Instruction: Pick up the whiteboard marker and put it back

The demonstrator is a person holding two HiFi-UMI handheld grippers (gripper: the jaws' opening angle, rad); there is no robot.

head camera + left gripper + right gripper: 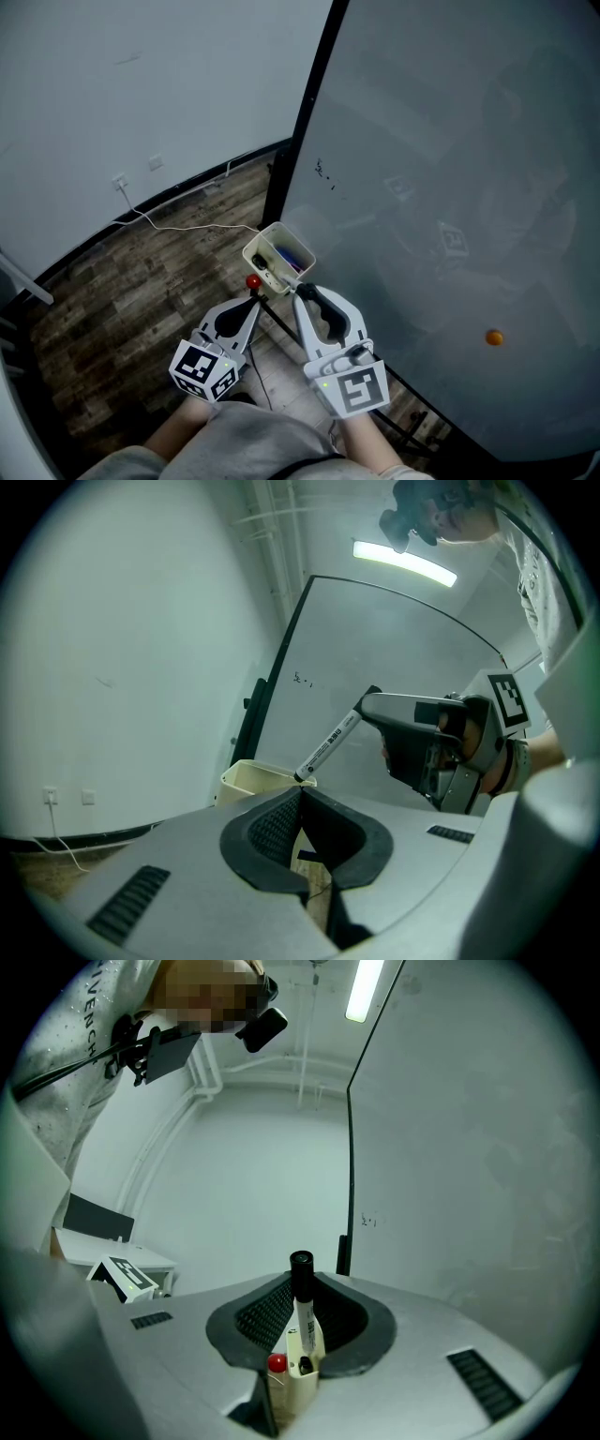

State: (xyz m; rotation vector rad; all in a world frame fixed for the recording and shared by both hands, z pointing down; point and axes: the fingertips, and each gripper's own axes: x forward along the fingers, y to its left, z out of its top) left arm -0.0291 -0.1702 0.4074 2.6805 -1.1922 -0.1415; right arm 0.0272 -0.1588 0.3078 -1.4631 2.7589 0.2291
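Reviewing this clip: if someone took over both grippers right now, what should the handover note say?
Left gripper: shut, empty, beside the holder at the whiteboard edge.
Right gripper: shut on the whiteboard marker, whose far end is at the holder's rim.
Done: marker is in the grip.
Left: lower it into the holder and release. Whether its end is already inside cannot be told.

"IVENCH" lettering on the person's pale garment (67,1035); whiteboard marker (304,1316) print illegible.
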